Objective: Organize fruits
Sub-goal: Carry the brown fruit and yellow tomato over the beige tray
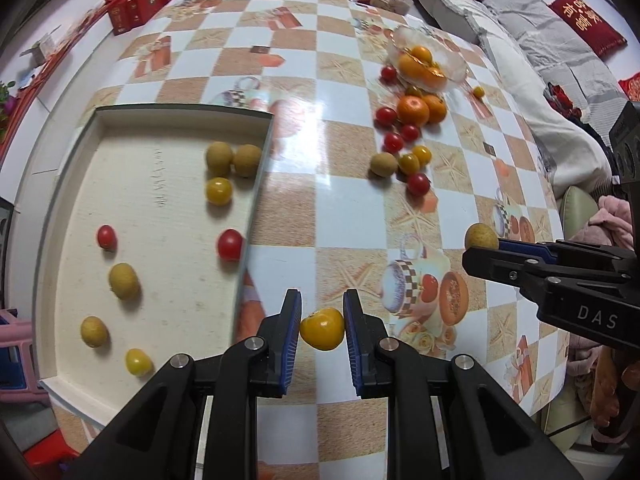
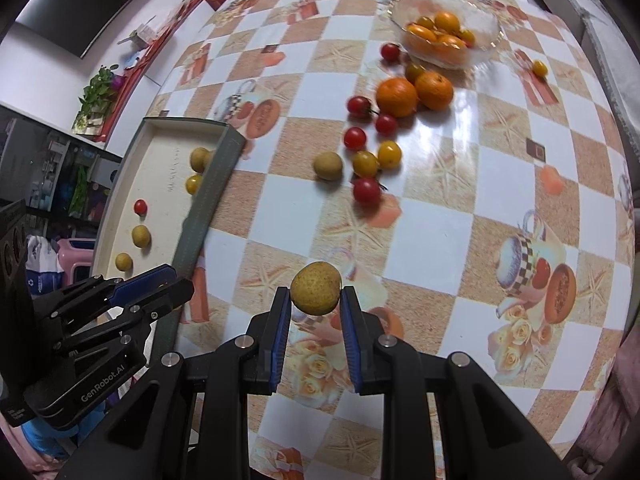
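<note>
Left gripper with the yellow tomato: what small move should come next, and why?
Probably carry it left over the tray wall. The left gripper is shut on the yellow tomato, above the tablecloth just right of the tray, where similar small fruits already lie.

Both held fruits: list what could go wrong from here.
The yellow tomato is pinched only at the left gripper fingertips, so it may slip out. The longan sits at the right gripper pad ends and could roll free. Fruit dropped into the tray may scatter what lies there.
</note>
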